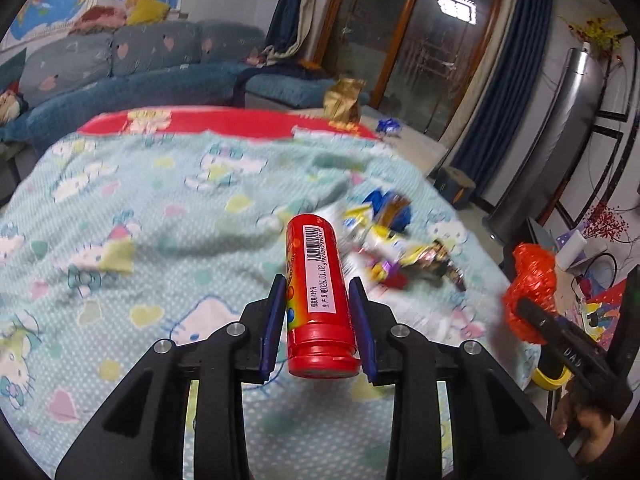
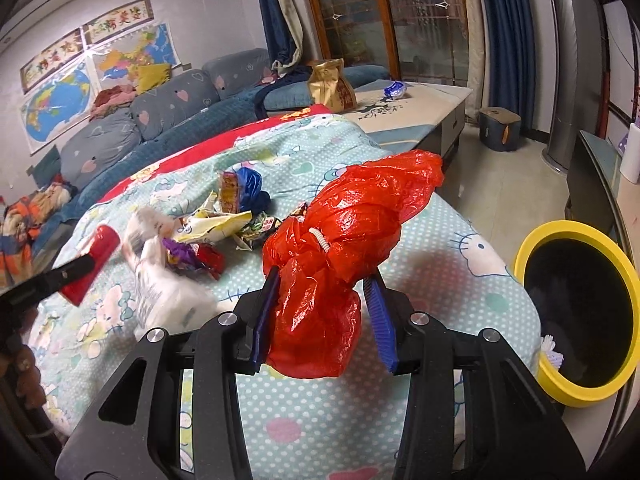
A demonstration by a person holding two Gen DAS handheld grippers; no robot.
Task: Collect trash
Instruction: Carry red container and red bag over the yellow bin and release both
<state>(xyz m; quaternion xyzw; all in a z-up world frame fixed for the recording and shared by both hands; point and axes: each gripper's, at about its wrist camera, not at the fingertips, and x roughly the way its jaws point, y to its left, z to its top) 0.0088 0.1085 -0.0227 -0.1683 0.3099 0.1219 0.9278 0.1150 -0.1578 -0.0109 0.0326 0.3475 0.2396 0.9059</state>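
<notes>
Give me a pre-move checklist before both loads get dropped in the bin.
1. Left gripper shut on the red tube: ok, held between both jaws.
2. Right gripper shut on the red bag: ok, though the plastic bulges out loosely.
3. Bin mouth open and unobstructed: ok, beside the bed to the right.
4. Room left inside the bin: cannot tell, interior is dark.
5. Wrappers remaining on the bed: not ok, pile uncollected.
</notes>
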